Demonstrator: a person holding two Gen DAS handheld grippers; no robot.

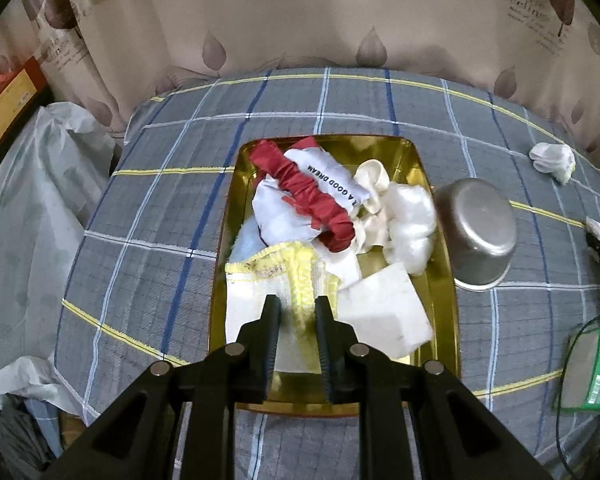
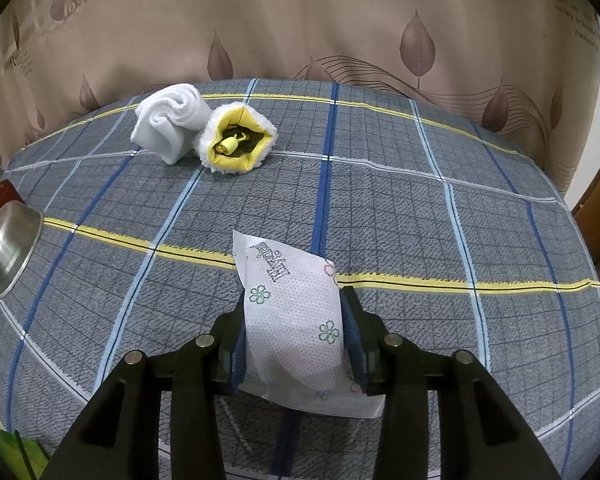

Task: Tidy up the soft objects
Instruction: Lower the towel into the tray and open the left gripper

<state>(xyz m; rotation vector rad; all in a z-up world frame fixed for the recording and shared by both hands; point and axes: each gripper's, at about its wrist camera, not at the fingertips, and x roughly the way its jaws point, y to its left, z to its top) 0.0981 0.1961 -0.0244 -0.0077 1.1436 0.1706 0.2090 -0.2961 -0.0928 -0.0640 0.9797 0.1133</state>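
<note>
A gold tray point(image 1: 440, 280) on the plaid bed holds soft things: a red-and-white printed cloth bundle point(image 1: 312, 196), white fluffy pieces point(image 1: 410, 220), a white pad point(image 1: 384, 312) and a yellow-edged white cloth point(image 1: 268, 280). My left gripper point(image 1: 298, 304) is over the tray's near end, its jaws closed on a fold of the yellow-edged cloth. My right gripper point(image 2: 294, 320) is shut on a white flower-printed packet point(image 2: 292, 320) just above the bed. A rolled white sock point(image 2: 170, 120) and a yellow-lined fluffy piece point(image 2: 236, 140) lie at the far left of the bed.
An upturned metal bowl point(image 1: 478, 228) lies right of the tray; it also shows in the right wrist view point(image 2: 8, 248). A crumpled white piece point(image 1: 552, 158) lies far right. A green packet point(image 1: 592, 376) sits at the right edge. Plastic bags point(image 1: 32, 200) hang left of the bed. A curtain point(image 2: 300, 20) lies behind.
</note>
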